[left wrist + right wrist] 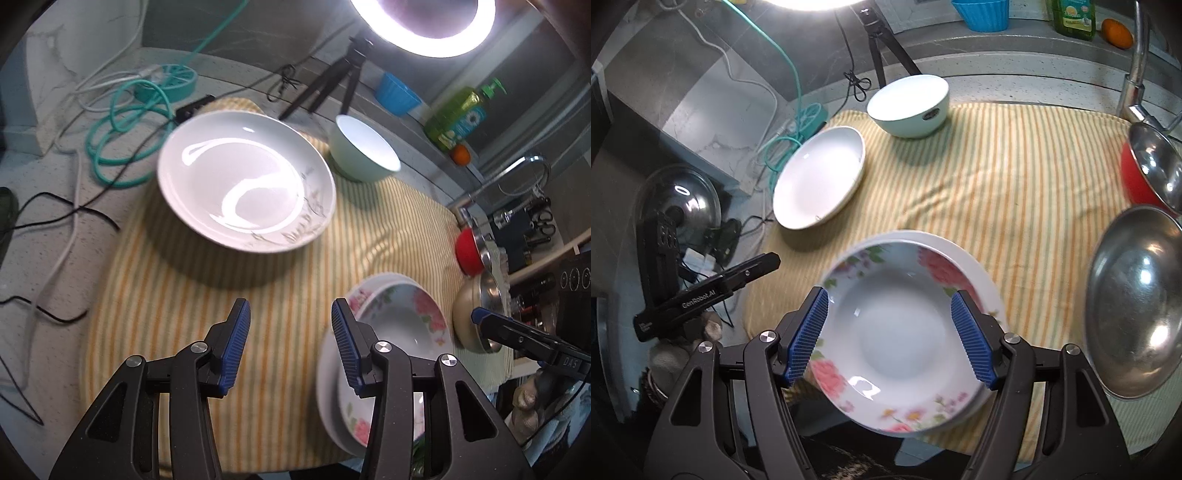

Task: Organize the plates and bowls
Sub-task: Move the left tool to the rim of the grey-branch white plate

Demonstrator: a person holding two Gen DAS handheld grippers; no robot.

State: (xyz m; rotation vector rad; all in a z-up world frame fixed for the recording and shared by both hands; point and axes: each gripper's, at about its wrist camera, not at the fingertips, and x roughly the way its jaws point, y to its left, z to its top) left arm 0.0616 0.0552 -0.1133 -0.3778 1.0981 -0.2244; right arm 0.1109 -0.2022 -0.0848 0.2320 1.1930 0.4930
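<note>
The left gripper (291, 328) is hanging with its jaws spread wide and nothing between them, above the striped yellow towel (207, 295) that is covering the counter. Ahead of it a plain white plate (246, 181) is lying on the towel, and just beyond that plate a pale green bowl (364, 149) is sitting near the towel's far edge. To the left gripper's right, a flowered plate (406, 325) is resting on top of another white plate (327, 373), with the right gripper's blue-tipped finger showing past them. In the right wrist view the right gripper (889, 336) is also standing wide open, its two blue pads (809, 332) flanking the flowered plate (897, 332) on either side; whether the pads are touching the rim cannot be told. The white plate under it (975, 266) is peeking out along the far edge. Further off, the plain white plate (820, 177) and the green bowl (908, 107) are lying apart on the towel (1015, 184). At the right edge a steel bowl (1137, 302) and a red bowl (1134, 177) are standing near each other, tilted on edge.
</note>
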